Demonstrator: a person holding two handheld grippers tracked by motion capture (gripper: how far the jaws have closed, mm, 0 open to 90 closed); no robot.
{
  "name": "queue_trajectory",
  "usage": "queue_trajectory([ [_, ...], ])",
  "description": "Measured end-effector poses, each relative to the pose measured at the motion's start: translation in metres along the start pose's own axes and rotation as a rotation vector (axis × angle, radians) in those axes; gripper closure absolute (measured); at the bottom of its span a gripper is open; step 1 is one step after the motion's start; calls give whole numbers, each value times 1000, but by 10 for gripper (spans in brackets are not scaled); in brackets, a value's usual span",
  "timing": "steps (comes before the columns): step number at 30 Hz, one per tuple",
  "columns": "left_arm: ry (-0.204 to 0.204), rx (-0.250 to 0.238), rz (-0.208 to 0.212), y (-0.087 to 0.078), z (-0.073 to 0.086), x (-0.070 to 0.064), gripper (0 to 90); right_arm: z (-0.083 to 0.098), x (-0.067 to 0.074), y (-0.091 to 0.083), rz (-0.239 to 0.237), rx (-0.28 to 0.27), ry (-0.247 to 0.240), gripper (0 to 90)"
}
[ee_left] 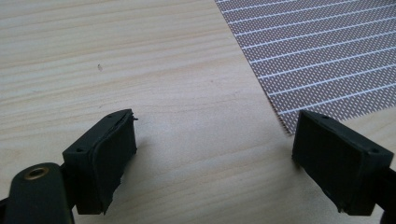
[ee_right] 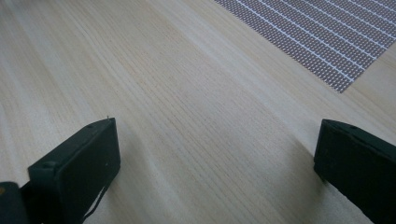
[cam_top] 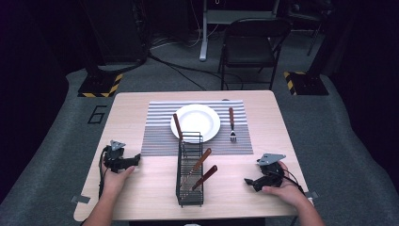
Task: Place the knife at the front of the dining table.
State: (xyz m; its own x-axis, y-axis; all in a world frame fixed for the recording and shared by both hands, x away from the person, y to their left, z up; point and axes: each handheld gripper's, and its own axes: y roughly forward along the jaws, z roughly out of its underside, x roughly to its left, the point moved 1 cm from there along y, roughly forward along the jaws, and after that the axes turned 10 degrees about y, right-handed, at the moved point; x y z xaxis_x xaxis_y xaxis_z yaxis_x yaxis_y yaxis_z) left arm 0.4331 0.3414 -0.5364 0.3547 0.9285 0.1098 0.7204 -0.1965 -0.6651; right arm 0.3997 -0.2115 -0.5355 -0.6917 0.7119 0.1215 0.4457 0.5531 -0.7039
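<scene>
1. The left claw (cam_top: 136, 157) rests on the worktop (cam_top: 141, 202) near its left edge, pointing right, its jaws spread wide with only bare wood between them; in the left gripper view the placemat's corner (ee_left: 327, 56) lies just ahead of the right jaw.
2. The wire basket (cam_top: 189, 172) stands between the two claws, well apart from each. Two brown-handled utensils (cam_top: 203, 169) lean in it; their heads are hard to make out through the mesh.
3. Behind it, a third brown handle (cam_top: 177, 126) lies at the white plate's (cam_top: 195, 121) left rim, its lower end hidden by the basket.
4. A fork (cam_top: 231, 125) lies on the mat right of the plate.
5. The right claw (cam_top: 248, 181) rests at the right, pointing left, jaws wide apart and empty.
</scene>
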Motion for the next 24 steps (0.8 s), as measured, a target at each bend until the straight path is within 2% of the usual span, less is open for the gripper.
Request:
queue_trajectory([
  [24,11,-2,4,0,0,-1,139,0,1,0,4,1,7,0],
])
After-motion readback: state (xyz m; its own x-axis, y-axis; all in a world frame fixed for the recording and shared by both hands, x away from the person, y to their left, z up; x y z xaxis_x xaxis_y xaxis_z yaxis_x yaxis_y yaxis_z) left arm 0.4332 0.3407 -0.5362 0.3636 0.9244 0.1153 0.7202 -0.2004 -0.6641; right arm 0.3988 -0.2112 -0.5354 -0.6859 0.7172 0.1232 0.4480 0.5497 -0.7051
